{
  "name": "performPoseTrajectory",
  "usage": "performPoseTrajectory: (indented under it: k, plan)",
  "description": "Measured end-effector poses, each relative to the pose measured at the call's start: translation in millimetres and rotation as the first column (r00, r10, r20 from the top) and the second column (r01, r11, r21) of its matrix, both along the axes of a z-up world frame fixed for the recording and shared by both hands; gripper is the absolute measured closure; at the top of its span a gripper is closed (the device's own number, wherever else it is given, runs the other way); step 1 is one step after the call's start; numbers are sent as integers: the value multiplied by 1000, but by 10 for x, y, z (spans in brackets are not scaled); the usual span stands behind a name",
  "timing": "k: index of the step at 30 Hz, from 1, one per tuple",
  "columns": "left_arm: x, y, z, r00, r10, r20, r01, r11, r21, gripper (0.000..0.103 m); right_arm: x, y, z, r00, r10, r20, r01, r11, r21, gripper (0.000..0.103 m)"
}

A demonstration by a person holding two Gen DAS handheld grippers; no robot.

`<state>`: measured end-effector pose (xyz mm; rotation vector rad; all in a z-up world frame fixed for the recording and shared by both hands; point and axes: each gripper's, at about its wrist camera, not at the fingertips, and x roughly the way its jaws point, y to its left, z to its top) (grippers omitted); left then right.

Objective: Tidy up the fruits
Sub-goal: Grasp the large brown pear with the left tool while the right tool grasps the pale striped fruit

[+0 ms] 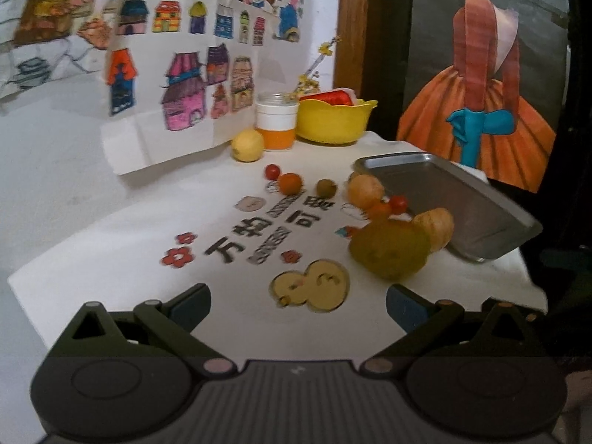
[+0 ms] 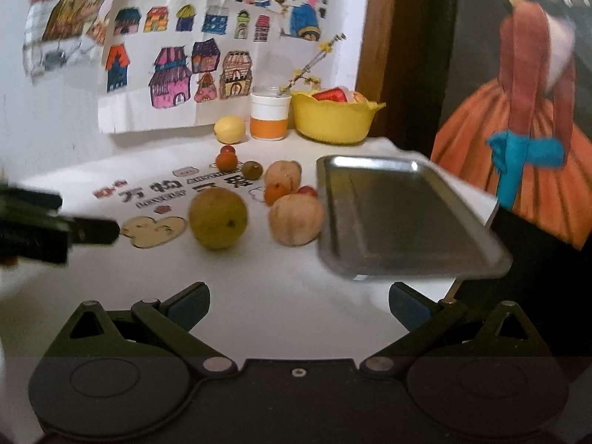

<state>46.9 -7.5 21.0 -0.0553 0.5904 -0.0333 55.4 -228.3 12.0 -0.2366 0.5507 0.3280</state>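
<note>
Hovering: left gripper (image 1: 298,301) and right gripper (image 2: 298,301), fingers spread wide, holding nothing
Fruits: green pear (image 2: 217,218) and peaches loose on worktop (image 2: 281,285), beside empty metal tray (image 2: 403,218)

tablecloth (image 1: 111,251) | print "万物可爱" (image 1: 266,229) | smaller Latin lettering unreadable

Both grippers (image 1: 298,303) (image 2: 299,301): black linkage arms, blue-padded jaws, silver rivets.
</note>
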Motion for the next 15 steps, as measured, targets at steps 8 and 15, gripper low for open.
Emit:
performPoseTrajectory:
  k: [8,15]
  plan:
    - [356,-183,32,997,-61,-46,57,994,-94,0,153,-135,-25,994,73,81,-61,987,-146,0]
    - [654,-402,-35,990,-114,-86,101,985,-143,0,395,-180,-54,980,155,128,-135,979,-155,1]
